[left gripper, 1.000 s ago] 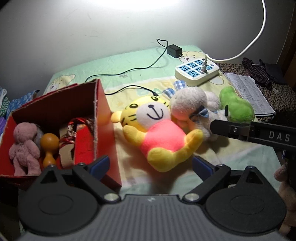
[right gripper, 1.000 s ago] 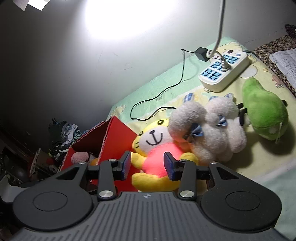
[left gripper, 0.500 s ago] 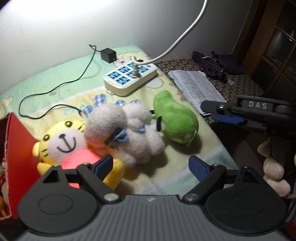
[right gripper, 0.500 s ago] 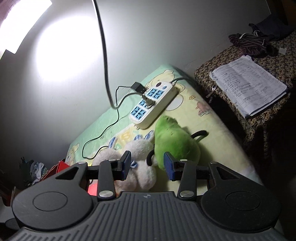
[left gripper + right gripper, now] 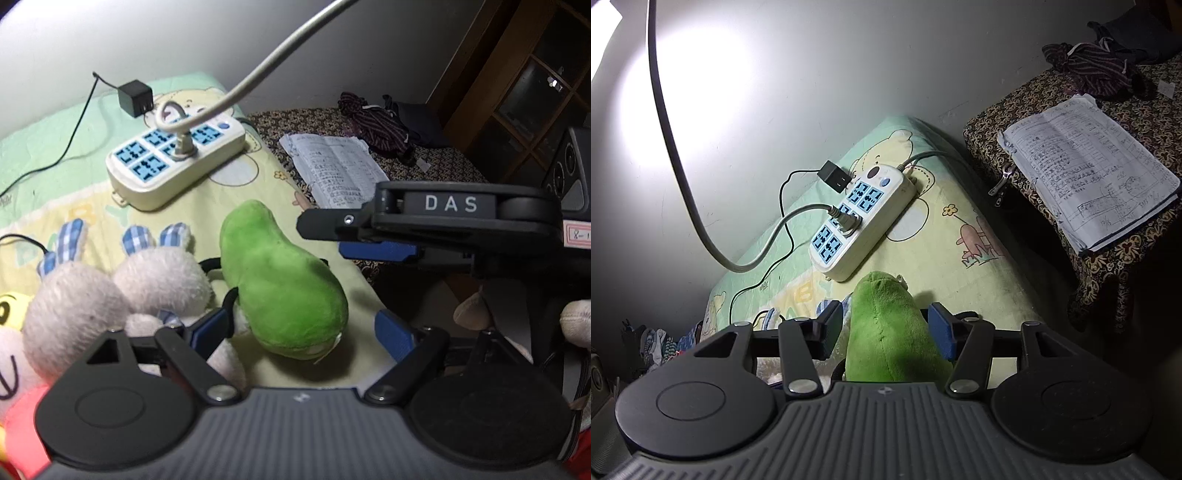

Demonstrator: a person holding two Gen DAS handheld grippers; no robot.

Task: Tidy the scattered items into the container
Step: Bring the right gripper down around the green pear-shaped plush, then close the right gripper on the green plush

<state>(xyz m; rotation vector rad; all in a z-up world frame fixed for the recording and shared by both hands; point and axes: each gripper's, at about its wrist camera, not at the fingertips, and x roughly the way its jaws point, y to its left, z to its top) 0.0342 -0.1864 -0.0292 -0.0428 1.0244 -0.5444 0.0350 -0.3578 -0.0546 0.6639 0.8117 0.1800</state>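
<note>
A green plush toy (image 5: 284, 284) lies on the yellow-green bed sheet (image 5: 240, 192) near its right edge. My left gripper (image 5: 303, 332) hangs just above the toy's near end; its jaws are wide, closing slightly, and the pads do not touch it. My right gripper (image 5: 885, 325) straddles the green plush toy (image 5: 886, 332); its jaws are opening, with blue pads close beside the toy and not pressing. It comes in from the right in the left wrist view (image 5: 332, 236). A white fluffy plush (image 5: 110, 295) and a yellow tiger plush (image 5: 11, 369) lie to the left. No container is in view.
A white power strip (image 5: 860, 221) with a grey cable and a black adapter (image 5: 136, 98) lies behind the toys. Right of the bed stands a patterned side table (image 5: 1126, 258) with an open notebook (image 5: 1089, 173) and bundled clothes (image 5: 373, 118). A hand (image 5: 472, 314) holds the right gripper.
Both grippers swung right, away from the red box and tiger, to the green plush. The box left the view. The right jaws widened and now stand either side of the green plush.
</note>
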